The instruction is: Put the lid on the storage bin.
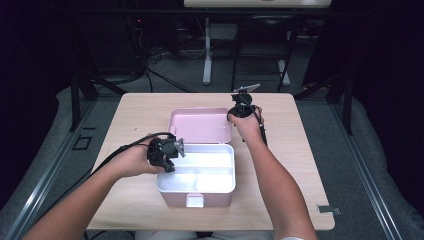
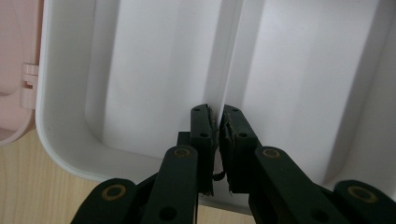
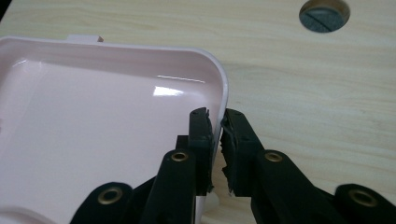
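A pink lunch box (image 1: 175,199) stands open on the table, with a white divided tray (image 1: 233,165) inside it. Its pink lid (image 1: 200,125) lies flat behind, hinged to the box. My left gripper (image 1: 172,150) is at the tray's left wall. In the left gripper view its jaws (image 2: 218,114) are pinched on the white tray (image 2: 60,130) where the divider (image 2: 226,60) meets the wall. My right gripper (image 1: 232,116) is at the lid's right edge. In the right gripper view it (image 3: 218,116) is shut on the rim of the lid (image 3: 102,116).
The light wooden table (image 1: 140,110) has bare room left and right of the box. A round cable hole (image 3: 324,14) lies beyond the lid. A small grey plate (image 1: 330,210) sits at the table's near right corner. Dark stands and cables are behind the table.
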